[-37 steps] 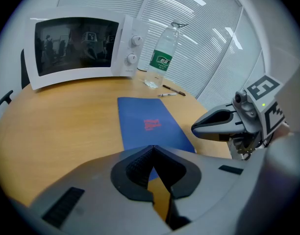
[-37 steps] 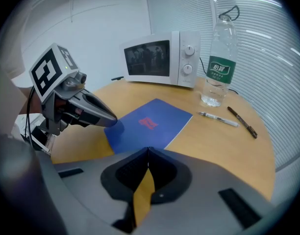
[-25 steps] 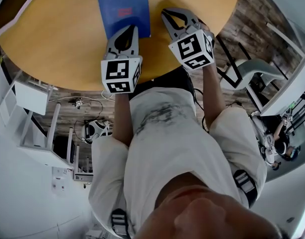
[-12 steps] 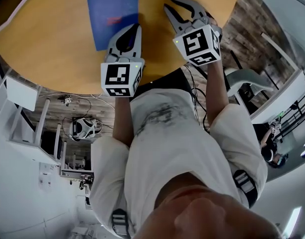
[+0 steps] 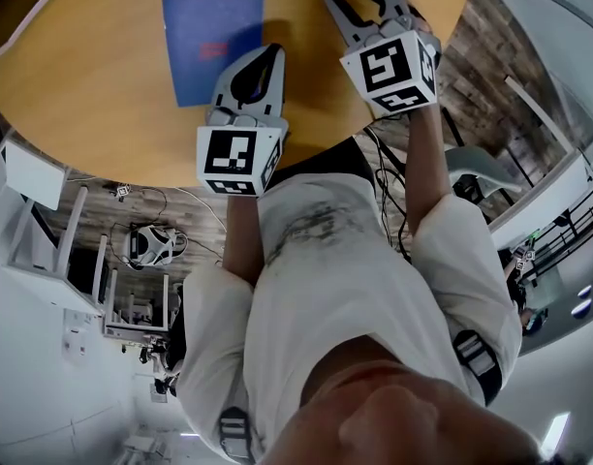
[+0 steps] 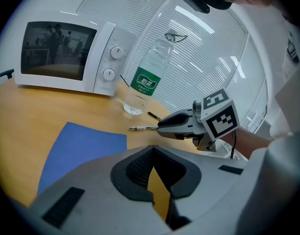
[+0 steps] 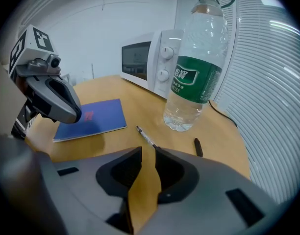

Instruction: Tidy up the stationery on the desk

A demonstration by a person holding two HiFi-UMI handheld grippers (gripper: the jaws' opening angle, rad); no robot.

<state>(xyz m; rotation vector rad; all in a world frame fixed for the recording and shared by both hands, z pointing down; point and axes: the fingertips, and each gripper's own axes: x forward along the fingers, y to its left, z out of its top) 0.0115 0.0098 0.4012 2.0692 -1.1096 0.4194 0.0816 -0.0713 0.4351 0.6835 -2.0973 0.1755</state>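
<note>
— Orange wood, that round tabletop (image 5: 103, 85); what stationery lay on it?

— One slim clear ballpoint pen (image 7: 146, 137), one short black pen cap (image 7: 198, 147) and a flat blue notebook (image 7: 93, 119). A clear plastic water bottle with a green label (image 7: 194, 82) and a white microwave (image 7: 150, 58) stood behind them.

— Which tool was better placed for the pen?

— The right tool (image 7: 148, 152), clearly. The pen lay straight ahead of it, just beyond its jaws, with its near end almost at the tip of the right-hand jaw. Its long axis ran aslant, from far left to near right, neither along the gap nor square to it. I judged a small turn of the wrist would be needed to close across the barrel.

— Were the jaws ready?

— They stood a narrow way apart, with bare tabletop showing between them and nothing held.

— And the left tool (image 6: 152, 150)?

— Its tips were pressed together and empty, just beside the notebook's right edge. The pen was farther from it, ahead and beyond the notebook's far corner.

— The cap?

— It lay to the right of the pen, apart from it, near the bottle's base.
</note>
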